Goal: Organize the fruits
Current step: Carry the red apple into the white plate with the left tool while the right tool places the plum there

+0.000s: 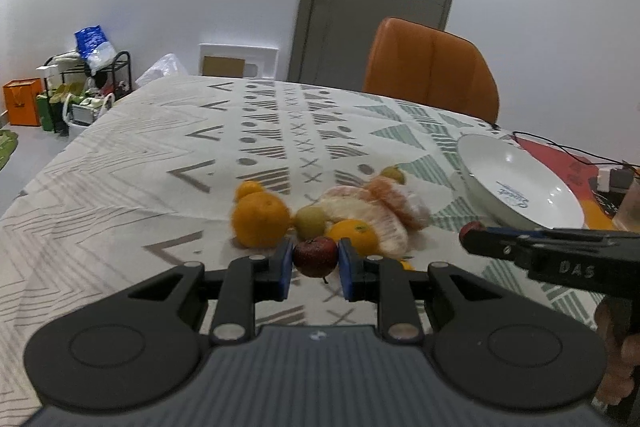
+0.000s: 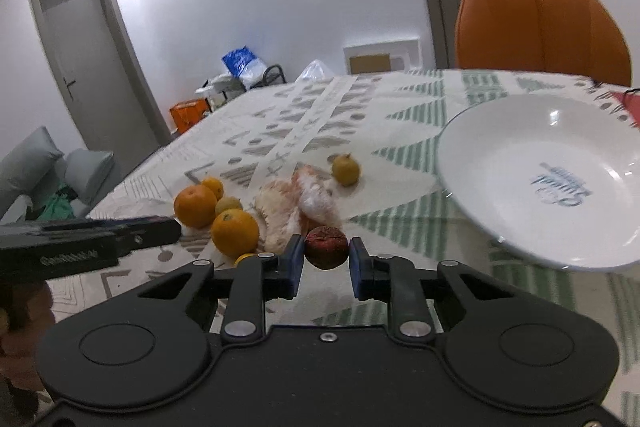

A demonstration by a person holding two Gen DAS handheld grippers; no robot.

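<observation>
White plate holds no fruit.

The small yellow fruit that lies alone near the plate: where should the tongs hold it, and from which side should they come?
Grip the yellow fruit across its round middle, coming from above. It sits apart from the peeled pieces and the plate, with bare cloth on both sides to close in from. Its nub points up, so side contact should stay clear of it.
</observation>
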